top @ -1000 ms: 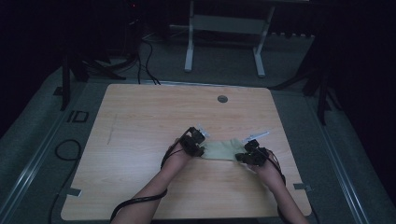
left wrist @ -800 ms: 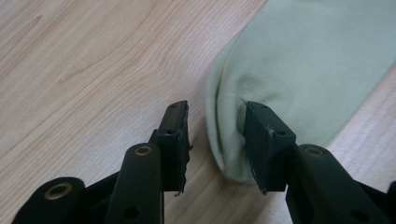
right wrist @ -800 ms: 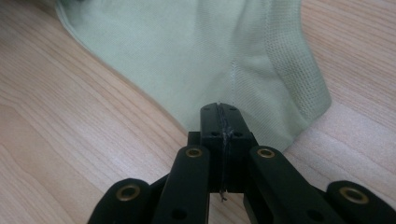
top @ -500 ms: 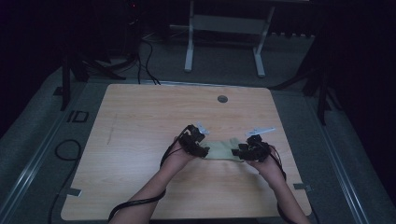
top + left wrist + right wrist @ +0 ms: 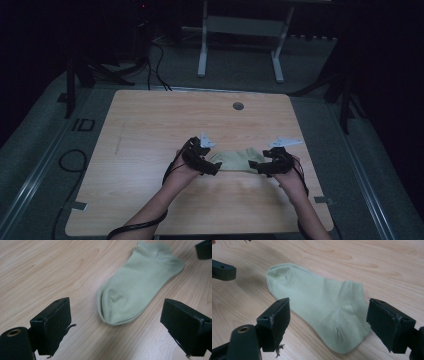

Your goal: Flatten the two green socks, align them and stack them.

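On the pale wood-grain table (image 5: pixel 150 125), a soft, knitted, light green ankle sock (image 5: pixel 135 287) is lying flat, toe rounded, cuff ribbed. It is resting between both grippers. The left gripper (image 5: pixel 115 325) and right gripper (image 5: pixel 328 322) have just been opening their blocky black jaws, now gaping wide, gripping nothing.

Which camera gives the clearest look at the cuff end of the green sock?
The right gripper view: the sock lies flat with its ribbed cuff and heel nearest the camera, between open jaws. The left gripper view shows the sock toe-first, its cuff far off. In the high view the sock is a small pale patch between both grippers.
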Demonstrator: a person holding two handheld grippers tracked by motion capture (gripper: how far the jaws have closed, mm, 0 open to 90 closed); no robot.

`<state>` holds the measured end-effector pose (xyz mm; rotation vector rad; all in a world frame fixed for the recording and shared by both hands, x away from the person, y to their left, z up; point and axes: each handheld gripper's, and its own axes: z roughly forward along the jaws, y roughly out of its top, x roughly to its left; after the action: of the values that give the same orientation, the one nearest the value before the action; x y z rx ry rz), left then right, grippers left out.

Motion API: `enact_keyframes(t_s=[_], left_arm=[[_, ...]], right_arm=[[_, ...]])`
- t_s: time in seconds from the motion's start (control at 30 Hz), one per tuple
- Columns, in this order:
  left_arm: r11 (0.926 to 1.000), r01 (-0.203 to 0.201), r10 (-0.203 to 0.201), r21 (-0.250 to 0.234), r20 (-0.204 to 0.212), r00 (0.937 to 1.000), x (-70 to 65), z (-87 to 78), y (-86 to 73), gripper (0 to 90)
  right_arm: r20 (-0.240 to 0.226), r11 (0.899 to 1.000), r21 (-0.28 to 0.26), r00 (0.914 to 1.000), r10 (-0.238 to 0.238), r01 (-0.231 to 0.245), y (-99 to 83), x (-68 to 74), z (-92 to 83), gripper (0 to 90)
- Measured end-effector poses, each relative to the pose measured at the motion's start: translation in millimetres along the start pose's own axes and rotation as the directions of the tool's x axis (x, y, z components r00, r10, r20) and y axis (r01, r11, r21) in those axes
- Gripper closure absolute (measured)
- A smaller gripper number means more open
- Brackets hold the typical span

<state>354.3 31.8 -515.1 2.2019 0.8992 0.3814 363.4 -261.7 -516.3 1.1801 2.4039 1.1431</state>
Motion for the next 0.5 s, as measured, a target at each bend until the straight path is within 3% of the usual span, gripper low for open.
enact_keyframes(t_s=[0.17,0.23,0.5], left_arm=[[0.9996,0.014,-0.015,0.022,0.012,0.9998,3.3,1.6,-11.1,8.2],[0.9998,0.016,-0.016,0.009,0.011,0.9998,4.4,0.6,-18.0,8.2],[0.9985,0.055,-0.055,0.0,-0.031,0.998,11.2,-5.5,-42.9,6.3]], right_arm=[[0.011,1.0,0.0,0.9999,-0.006,0.006,-5.2,-2.1,-1.2,17.6],[0.015,1.0,0.0,0.9998,-0.01,0.01,-6.8,-2.6,-1.6,17.6],[0.022,0.999,0.04,0.9997,-0.014,0.013,-22.6,-5.2,-3.2,18.5]])
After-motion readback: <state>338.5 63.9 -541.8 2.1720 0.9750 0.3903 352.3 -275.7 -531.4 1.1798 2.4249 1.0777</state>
